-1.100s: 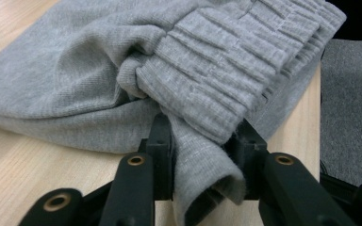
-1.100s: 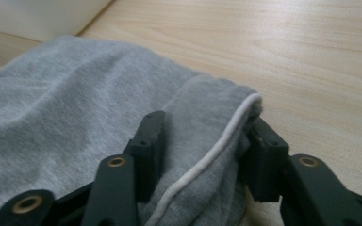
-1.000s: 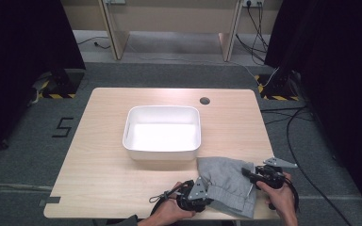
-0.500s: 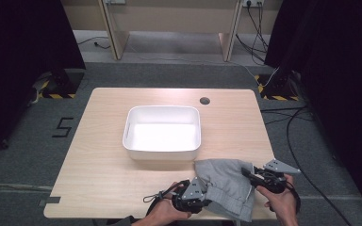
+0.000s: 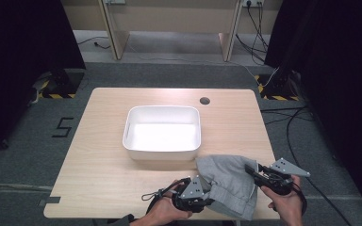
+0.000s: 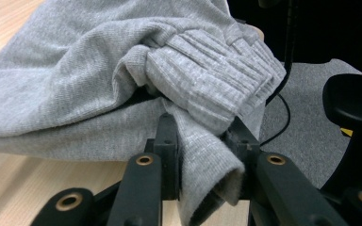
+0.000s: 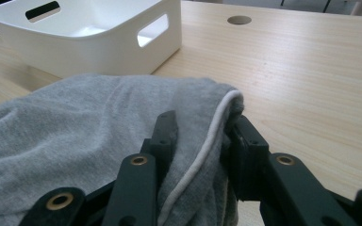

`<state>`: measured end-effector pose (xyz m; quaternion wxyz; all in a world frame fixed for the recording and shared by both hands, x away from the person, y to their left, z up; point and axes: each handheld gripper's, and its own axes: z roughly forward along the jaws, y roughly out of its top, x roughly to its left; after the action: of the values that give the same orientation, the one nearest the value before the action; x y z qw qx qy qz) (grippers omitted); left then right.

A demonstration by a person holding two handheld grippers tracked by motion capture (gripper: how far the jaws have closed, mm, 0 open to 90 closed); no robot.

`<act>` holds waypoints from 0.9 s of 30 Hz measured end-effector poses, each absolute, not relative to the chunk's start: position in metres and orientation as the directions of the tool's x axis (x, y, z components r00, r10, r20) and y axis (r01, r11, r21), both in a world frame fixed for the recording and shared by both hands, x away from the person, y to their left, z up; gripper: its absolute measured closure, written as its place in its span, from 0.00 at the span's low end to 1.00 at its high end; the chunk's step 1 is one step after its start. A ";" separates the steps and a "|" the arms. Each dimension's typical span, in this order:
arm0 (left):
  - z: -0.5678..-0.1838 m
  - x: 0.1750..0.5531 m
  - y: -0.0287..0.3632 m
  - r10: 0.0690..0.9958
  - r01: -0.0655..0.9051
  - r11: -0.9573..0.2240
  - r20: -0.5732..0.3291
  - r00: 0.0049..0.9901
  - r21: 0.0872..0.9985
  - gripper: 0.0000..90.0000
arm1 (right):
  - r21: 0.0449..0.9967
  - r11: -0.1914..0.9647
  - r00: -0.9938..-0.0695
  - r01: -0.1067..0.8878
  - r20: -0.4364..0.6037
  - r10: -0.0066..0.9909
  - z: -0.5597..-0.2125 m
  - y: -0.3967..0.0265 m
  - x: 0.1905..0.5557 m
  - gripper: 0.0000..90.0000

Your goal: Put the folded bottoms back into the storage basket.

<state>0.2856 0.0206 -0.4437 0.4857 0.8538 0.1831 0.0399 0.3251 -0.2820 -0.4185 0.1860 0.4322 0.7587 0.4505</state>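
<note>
At the table's near edge, your crumpled grey knitted garment [image 5: 228,186] hangs between the tongs: the left gripper [image 5: 206,197] pinches its ribbed cuff at eight o'clock, and the right gripper [image 5: 252,170] pinches its piped hem at three o'clock. Both sets of jaws have just been closing. A white plastic bin [image 5: 162,133] sits at eleven o'clock.

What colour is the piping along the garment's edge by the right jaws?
White, against the grey garment; the piping shows best in the right gripper view.

A white plastic bin [image 5: 162,133] with cut-out handles stands on the middle of the light wooden table [image 5: 103,169]. Beyond the bin, toward the table's far edge, is a round cable hole [image 5: 205,100].
</note>
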 end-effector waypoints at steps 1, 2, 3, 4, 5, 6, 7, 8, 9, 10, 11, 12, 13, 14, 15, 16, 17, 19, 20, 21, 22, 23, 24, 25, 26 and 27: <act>-0.443 0.286 0.021 0.350 0.273 -0.461 -0.110 0.930 0.844 0.79 | 0.845 0.223 -0.558 0.485 0.103 0.823 -0.417 -0.282 0.325 0.75; -0.442 0.287 0.021 0.351 0.275 -0.457 -0.113 0.930 0.846 0.79 | 0.846 0.222 -0.558 0.485 0.104 0.823 -0.416 -0.281 0.324 0.75; -0.442 0.287 0.021 0.352 0.277 -0.455 -0.116 0.929 0.846 0.79 | 0.848 0.220 -0.557 0.482 0.103 0.824 -0.415 -0.281 0.325 0.75; -0.441 0.288 0.021 0.354 0.276 -0.453 -0.113 0.928 0.848 0.79 | 0.849 0.218 -0.555 0.482 0.103 0.826 -0.414 -0.282 0.325 0.75; -0.440 0.288 0.021 0.356 0.278 -0.450 -0.115 0.927 0.848 0.79 | 0.850 0.215 -0.554 0.480 0.105 0.826 -0.412 -0.282 0.325 0.75; -0.439 0.288 0.022 0.356 0.281 -0.449 -0.119 0.927 0.849 0.79 | 0.851 0.211 -0.554 0.482 0.108 0.826 -0.411 -0.281 0.325 0.75; -0.438 0.289 0.022 0.355 0.280 -0.448 -0.119 0.927 0.849 0.79 | 0.854 0.215 -0.555 0.474 0.100 0.826 -0.409 -0.281 0.325 0.75; -0.437 0.289 0.022 0.354 0.278 -0.446 -0.118 0.928 0.850 0.79 | 0.854 0.217 -0.558 0.473 0.100 0.824 -0.408 -0.281 0.325 0.75; -0.435 0.289 0.022 0.355 0.277 -0.448 -0.115 0.928 0.850 0.79 | 0.854 0.218 -0.557 0.473 0.097 0.825 -0.407 -0.281 0.325 0.75; -0.433 0.289 0.022 0.353 0.274 -0.448 -0.113 0.929 0.851 0.79 | 0.856 0.214 -0.556 0.471 0.099 0.825 -0.405 -0.281 0.325 0.75; -0.431 0.289 0.022 0.354 0.273 -0.445 -0.112 0.929 0.853 0.79 | 0.856 0.213 -0.555 0.471 0.100 0.826 -0.404 -0.281 0.324 0.75; -0.429 0.289 0.022 0.352 0.269 -0.447 -0.109 0.930 0.853 0.79 | 0.858 0.208 -0.553 0.471 0.103 0.827 -0.402 -0.281 0.324 0.75; -0.427 0.289 0.022 0.349 0.265 -0.449 -0.106 0.931 0.853 0.79 | 0.861 0.212 -0.557 0.463 0.097 0.824 -0.400 -0.281 0.323 0.75; -0.425 0.289 0.022 0.347 0.263 -0.449 -0.104 0.932 0.854 0.79 | 0.865 0.211 -0.559 0.456 0.094 0.824 -0.398 -0.281 0.323 0.75; -0.423 0.289 0.022 0.348 0.264 -0.448 -0.105 0.932 0.855 0.79 | 0.866 0.213 -0.560 0.453 0.090 0.824 -0.396 -0.281 0.322 0.75; -0.420 0.290 0.021 0.346 0.259 -0.448 -0.101 0.933 0.856 0.79 | 0.864 0.209 -0.557 0.459 0.097 0.825 -0.394 -0.282 0.322 0.75; -0.417 0.290 0.021 0.347 0.255 -0.447 -0.096 0.933 0.857 0.79 | 0.866 0.209 -0.556 0.454 0.092 0.826 -0.392 -0.282 0.322 0.75; -0.410 0.292 0.021 0.345 0.251 -0.437 -0.096 0.934 0.864 0.79 | 0.868 0.211 -0.554 0.449 0.085 0.828 -0.385 -0.283 0.322 0.75; -0.407 0.292 0.020 0.343 0.245 -0.438 -0.091 0.935 0.865 0.79 | 0.870 0.206 -0.553 0.448 0.089 0.829 -0.382 -0.283 0.322 0.75; -0.404 0.292 0.020 0.344 0.241 -0.436 -0.087 0.935 0.867 0.79 | 0.874 0.208 -0.553 0.440 0.082 0.829 -0.378 -0.284 0.322 0.75; -0.400 0.293 0.019 0.341 0.232 -0.438 -0.078 0.937 0.869 0.79 | 0.875 0.210 -0.552 0.437 0.077 0.830 -0.375 -0.284 0.322 0.75; -0.396 0.293 0.019 0.338 0.229 -0.434 -0.078 0.938 0.871 0.79 | 0.878 0.210 -0.552 0.431 0.072 0.830 -0.371 -0.284 0.321 0.75; -0.391 0.294 0.018 0.333 0.227 -0.432 -0.079 0.940 0.873 0.79 | 0.879 0.220 -0.555 0.423 0.059 0.830 -0.367 -0.284 0.320 0.75; -0.386 0.294 0.018 0.330 0.227 -0.426 -0.083 0.940 0.876 0.79 | 0.881 0.223 -0.559 0.416 0.055 0.827 -0.363 -0.284 0.320 0.75; -0.381 0.295 0.017 0.325 0.215 -0.430 -0.072 0.943 0.877 0.79 | 0.884 0.230 -0.565 0.408 0.046 0.824 -0.358 -0.284 0.320 0.75; -0.377 0.295 0.017 0.325 0.203 -0.432 -0.058 0.944 0.879 0.79 | 0.885 0.230 -0.568 0.404 0.046 0.822 -0.354 -0.283 0.321 0.75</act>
<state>0.2945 0.0168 -0.3775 0.5096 0.8439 0.1565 0.0600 0.3212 -0.2832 -0.3542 0.2230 0.4077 0.7518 0.4678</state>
